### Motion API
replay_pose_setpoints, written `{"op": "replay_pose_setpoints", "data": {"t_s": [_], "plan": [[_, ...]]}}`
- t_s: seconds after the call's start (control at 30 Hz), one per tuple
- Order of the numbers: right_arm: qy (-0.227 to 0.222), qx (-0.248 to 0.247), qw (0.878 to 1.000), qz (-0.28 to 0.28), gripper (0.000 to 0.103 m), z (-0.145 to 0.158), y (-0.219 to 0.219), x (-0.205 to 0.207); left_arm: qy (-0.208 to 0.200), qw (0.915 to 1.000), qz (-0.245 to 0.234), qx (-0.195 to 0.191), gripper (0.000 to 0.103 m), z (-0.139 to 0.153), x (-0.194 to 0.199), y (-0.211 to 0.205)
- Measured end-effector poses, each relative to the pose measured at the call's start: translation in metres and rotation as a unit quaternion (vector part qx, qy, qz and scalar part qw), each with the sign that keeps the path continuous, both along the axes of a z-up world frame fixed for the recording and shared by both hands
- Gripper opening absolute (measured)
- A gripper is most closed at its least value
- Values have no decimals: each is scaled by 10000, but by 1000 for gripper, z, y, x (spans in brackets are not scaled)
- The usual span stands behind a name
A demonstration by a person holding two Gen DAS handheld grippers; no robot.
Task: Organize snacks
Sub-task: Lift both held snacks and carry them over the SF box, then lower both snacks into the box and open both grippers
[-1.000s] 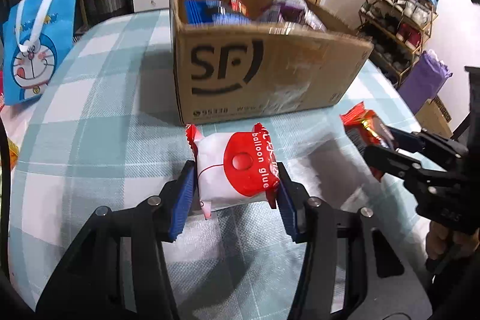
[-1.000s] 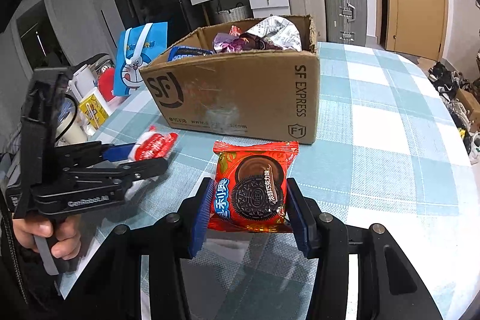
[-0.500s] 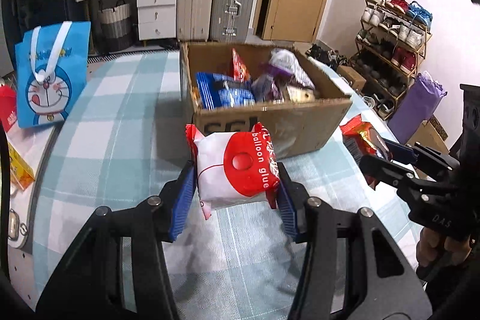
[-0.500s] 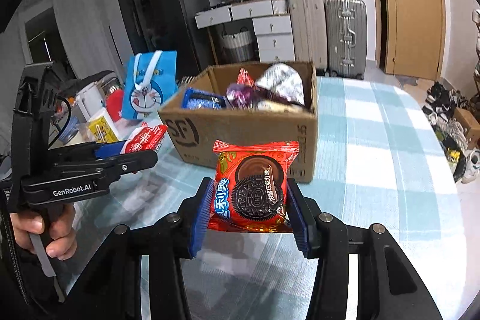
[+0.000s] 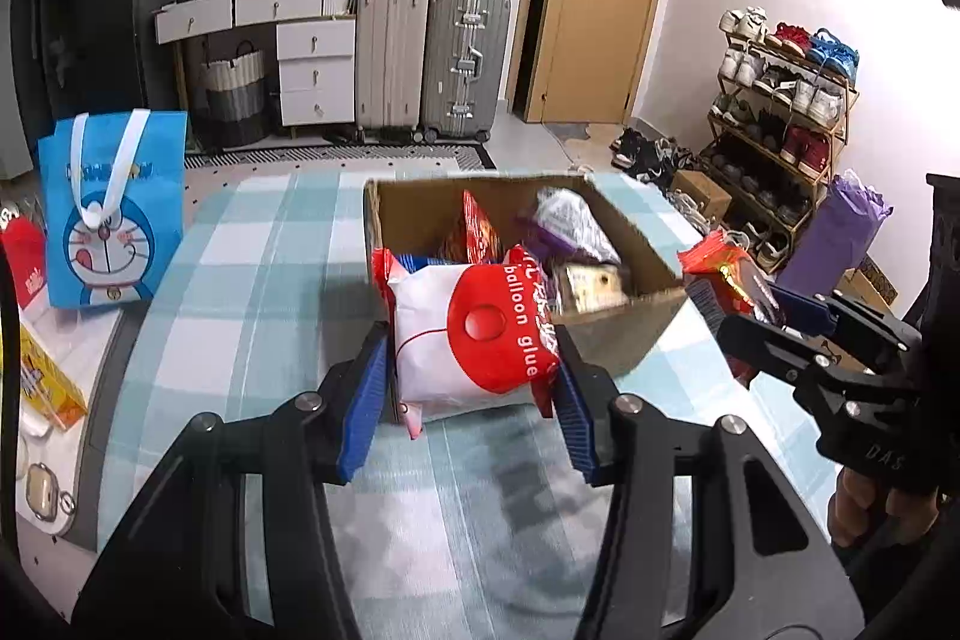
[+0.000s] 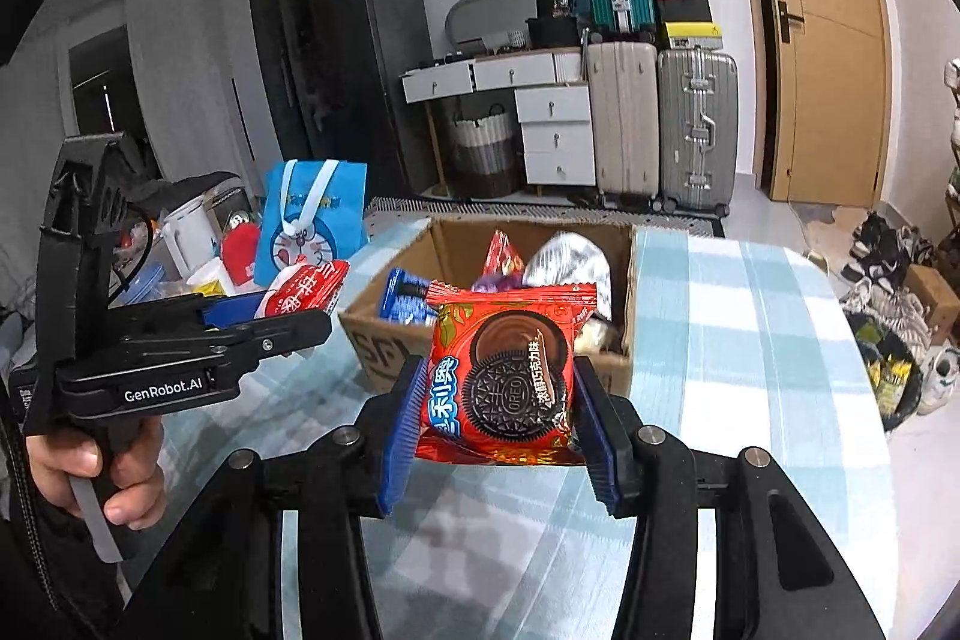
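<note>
Above the checked tabletop [image 5: 252, 280], just short of the open cardboard box [image 5: 624, 334], both packets hang clear of the cloth; the left hand-held gripper [image 5: 474, 376] is clamped on the white-and-red balloon-glue packet [image 5: 474, 334], its blue pads pressing the two short sides, and the right hand-held gripper [image 6: 498, 412] is clamped likewise on the red Oreo packet [image 6: 510, 376], held upright with its printed face to the camera. From the right wrist view the left tool shows off to the side, the person's hand [image 6: 102, 478] wrapped round its grip; from the left wrist view the Oreo packet appears beside the box's right corner. The box already holds several bags — blue, red, purple and silver — loosely heaped, so there is room on top rather than a neat slot. Both packets look light, puffy and slick-skinned; the film will crumple and slide instead of resisting, and the biscuit inside is likely brittle, so a firm squeeze across the middle risks cracking it; a hold at the sides near the sealed edges, as now, seems the safer one. My reading is that each packet is being carried to the box — the release should come low over the heap, lest a light bag bounce off the rim.
</note>
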State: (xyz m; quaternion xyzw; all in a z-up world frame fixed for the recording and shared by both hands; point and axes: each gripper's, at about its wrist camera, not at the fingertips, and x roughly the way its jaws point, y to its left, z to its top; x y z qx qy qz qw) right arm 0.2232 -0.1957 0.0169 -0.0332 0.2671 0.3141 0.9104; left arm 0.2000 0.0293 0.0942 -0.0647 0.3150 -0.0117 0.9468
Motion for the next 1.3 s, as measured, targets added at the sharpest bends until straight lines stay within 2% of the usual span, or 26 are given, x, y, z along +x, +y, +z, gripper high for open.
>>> {"op": "replay_pose_setpoints", "data": {"t_s": [0.33, 0.6, 1.3], "plan": [[-106, 163, 9998, 75, 48, 16, 11, 21, -191, 9998, 34, 109, 48, 21, 18, -2], [-10, 294, 9996, -17, 48, 14, 14, 48, -173, 9995, 101, 239, 48, 22, 44, 5], [266, 367, 9990, -12, 48, -6, 36, 113, 197, 9991, 65, 373, 48, -22, 132, 3]]}}
